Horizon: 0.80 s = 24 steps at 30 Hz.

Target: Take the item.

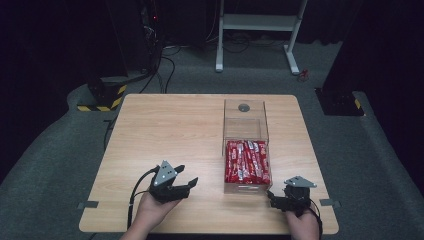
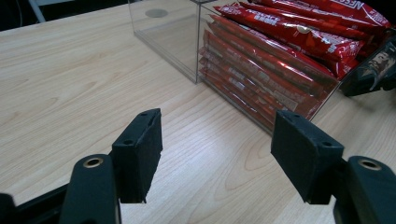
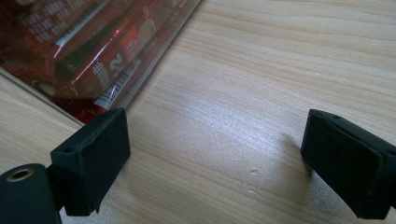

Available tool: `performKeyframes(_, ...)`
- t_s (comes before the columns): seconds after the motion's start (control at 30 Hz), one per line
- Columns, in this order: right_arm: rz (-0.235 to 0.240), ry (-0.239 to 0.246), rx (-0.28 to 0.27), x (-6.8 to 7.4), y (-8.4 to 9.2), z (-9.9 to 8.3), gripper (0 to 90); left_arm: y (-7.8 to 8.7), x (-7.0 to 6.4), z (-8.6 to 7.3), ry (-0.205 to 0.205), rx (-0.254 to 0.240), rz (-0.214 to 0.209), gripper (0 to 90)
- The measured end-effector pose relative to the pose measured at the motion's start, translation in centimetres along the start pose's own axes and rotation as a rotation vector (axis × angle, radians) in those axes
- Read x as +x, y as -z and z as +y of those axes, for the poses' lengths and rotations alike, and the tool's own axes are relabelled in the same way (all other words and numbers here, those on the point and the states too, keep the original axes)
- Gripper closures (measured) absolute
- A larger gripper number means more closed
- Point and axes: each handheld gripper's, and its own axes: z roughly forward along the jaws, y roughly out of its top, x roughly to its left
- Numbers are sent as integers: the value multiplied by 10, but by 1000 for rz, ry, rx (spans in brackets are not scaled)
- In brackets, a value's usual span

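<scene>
A clear plastic box (image 1: 245, 145) packed at its near end with red snack packets (image 1: 247, 161) is taken as the landmark on a wooden table (image 1: 165, 125). To the left of the box, well apart from its side wall, the left gripper (image 1: 187, 184) is held low over bare wood, its jaws spread wide and empty; in the left gripper view the packets (image 2: 280, 60) are seen stacked flat against the clear wall (image 2: 163, 37). At the box's near right corner, just beside it, the right gripper (image 1: 272, 199) is poised, its jaws likewise wide and empty, with the box corner (image 3: 116, 70) lying close to one pad (image 3: 93, 158). The packets are judged untouched, so the step in hand is taken to be the approach. A lift of one gripper over the open rim is called for next, followed by a closing of the jaws on a single packet
</scene>
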Motion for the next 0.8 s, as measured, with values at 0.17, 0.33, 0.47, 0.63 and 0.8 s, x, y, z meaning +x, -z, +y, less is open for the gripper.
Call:
performKeyframes(0.17,1,5,2,0,0,0,80,-4,-3,3,-2,0,-14,341)
performKeyframes(0.33,2,9,1,0,0,0,80,-8,-7,7,-1,0,-29,342)
performKeyframes(0.47,3,8,1,0,0,0,80,-10,-10,10,2,-6,-44,344)
performKeyframes(0.63,5,11,1,0,0,0,80,-12,-13,13,3,-12,-54,345)
performKeyframes(0.8,6,11,1,0,0,0,80,-14,-17,16,-1,-19,-66,347)
